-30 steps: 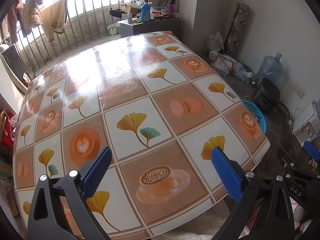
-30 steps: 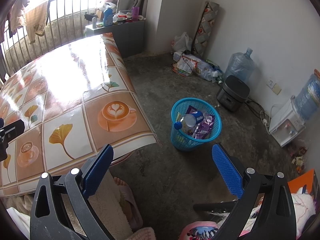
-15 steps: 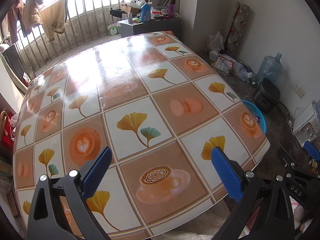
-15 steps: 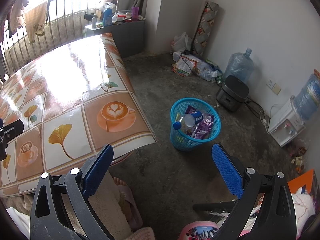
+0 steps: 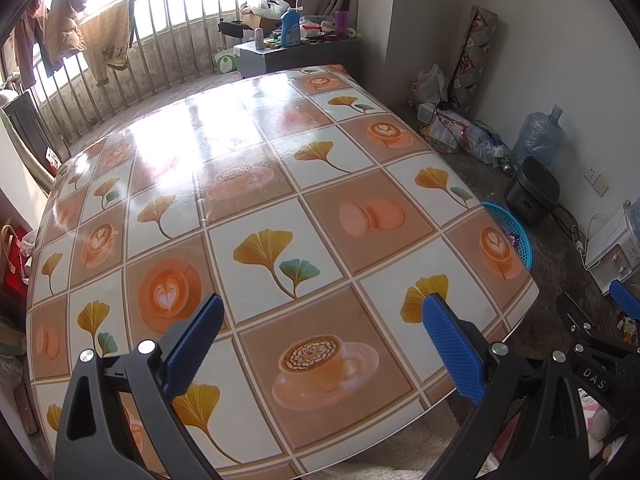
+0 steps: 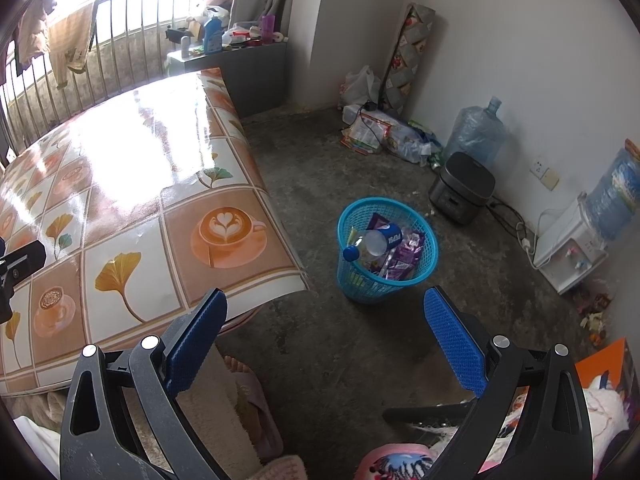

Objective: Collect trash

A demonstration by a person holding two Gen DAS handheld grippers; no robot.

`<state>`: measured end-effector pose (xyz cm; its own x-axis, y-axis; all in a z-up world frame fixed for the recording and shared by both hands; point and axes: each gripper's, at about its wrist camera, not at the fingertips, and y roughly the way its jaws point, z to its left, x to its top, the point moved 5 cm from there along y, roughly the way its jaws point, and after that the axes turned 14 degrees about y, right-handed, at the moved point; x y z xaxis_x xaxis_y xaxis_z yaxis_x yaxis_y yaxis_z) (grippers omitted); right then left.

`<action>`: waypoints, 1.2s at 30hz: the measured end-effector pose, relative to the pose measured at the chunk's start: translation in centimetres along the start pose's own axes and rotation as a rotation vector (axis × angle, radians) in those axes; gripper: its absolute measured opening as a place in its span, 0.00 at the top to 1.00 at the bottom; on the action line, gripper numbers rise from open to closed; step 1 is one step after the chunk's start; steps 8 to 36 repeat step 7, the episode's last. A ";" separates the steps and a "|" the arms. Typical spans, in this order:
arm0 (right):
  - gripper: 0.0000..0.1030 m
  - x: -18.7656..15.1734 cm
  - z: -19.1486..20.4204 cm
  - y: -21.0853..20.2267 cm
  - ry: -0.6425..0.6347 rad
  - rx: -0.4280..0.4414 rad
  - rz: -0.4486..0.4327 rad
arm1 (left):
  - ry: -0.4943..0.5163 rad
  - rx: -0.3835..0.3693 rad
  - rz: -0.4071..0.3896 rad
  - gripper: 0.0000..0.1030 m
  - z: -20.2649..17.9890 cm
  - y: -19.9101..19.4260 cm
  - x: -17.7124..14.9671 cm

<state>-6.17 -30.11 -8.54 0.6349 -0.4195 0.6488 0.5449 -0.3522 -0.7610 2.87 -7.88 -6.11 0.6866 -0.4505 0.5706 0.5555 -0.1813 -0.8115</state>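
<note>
My left claw (image 5: pixel 320 344) hangs spread and empty over the near edge of the table (image 5: pixel 248 184), and my right claw (image 6: pixel 324 340) is just as wide and empty beyond the table's corner, above the floor; over the last second neither has moved and nothing has shifted, so I judge the collecting done or paused. The right view alone shows the blue basket (image 6: pixel 386 276) on the floor beside the table corner, holding a bottle (image 6: pixel 370 245) and purple wrappers (image 6: pixel 402 254), while the left view shows only a sliver of basket rim (image 5: pixel 516 232) past the table's edge but the whole tabletop bare of trash
</note>
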 end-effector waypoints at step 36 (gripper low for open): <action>0.08 0.3 -0.3 -0.1 0.003 -0.005 -0.005 | 0.001 0.000 -0.013 0.06 0.1 -0.2 0.4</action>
